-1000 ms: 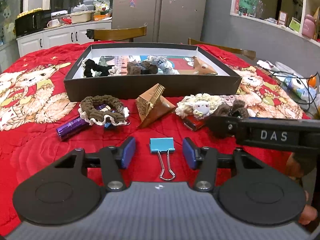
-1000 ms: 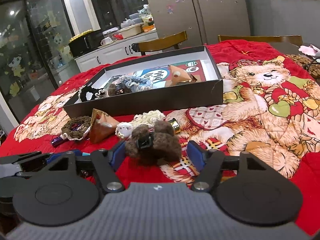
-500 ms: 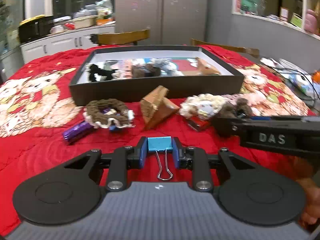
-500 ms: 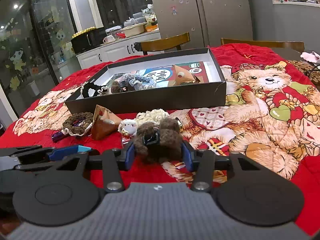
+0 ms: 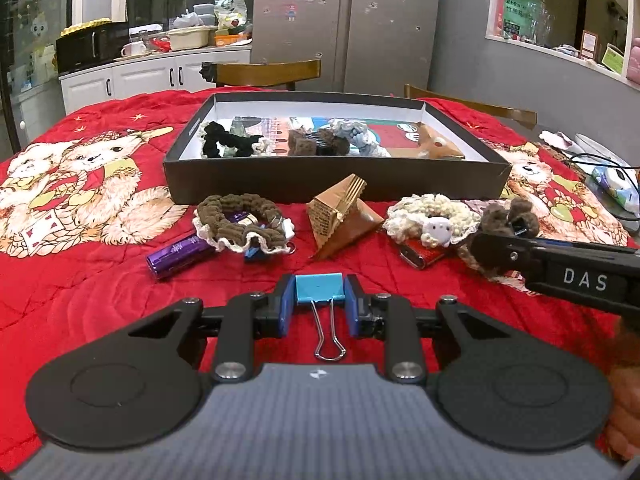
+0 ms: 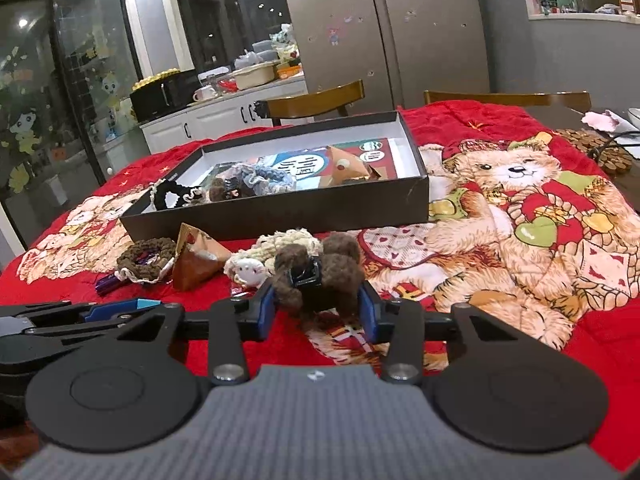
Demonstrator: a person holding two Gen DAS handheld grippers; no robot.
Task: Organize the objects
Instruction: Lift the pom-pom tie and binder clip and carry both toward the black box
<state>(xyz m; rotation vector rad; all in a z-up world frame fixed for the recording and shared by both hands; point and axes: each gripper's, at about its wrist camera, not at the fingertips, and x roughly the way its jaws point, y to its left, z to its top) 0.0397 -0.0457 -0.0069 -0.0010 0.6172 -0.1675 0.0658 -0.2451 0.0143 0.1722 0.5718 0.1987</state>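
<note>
My left gripper (image 5: 319, 304) is shut on a blue binder clip (image 5: 319, 288), its wire handles pointing back at the camera. My right gripper (image 6: 318, 308) is shut on a brown fuzzy hair claw clip (image 6: 320, 274); it also shows at the right of the left wrist view (image 5: 506, 220). A black open box (image 5: 336, 178) stands further back on the red quilt, holding scrunchies, a hair clip and a folded packet. It also shows in the right wrist view (image 6: 280, 212).
In front of the box lie a brown scrunchie (image 5: 240, 220), a purple tube (image 5: 180, 254), a brown pyramid packet (image 5: 340, 216), a cream scrunchie (image 5: 434, 218) and a red case (image 5: 422, 254). Wooden chairs (image 5: 266, 72) stand behind the table. Cables and gadgets (image 5: 612, 184) lie at the right.
Both grippers closed from open: the left on the binder clip, the right on the brown clip. Both have since lifted slightly with their objects.
</note>
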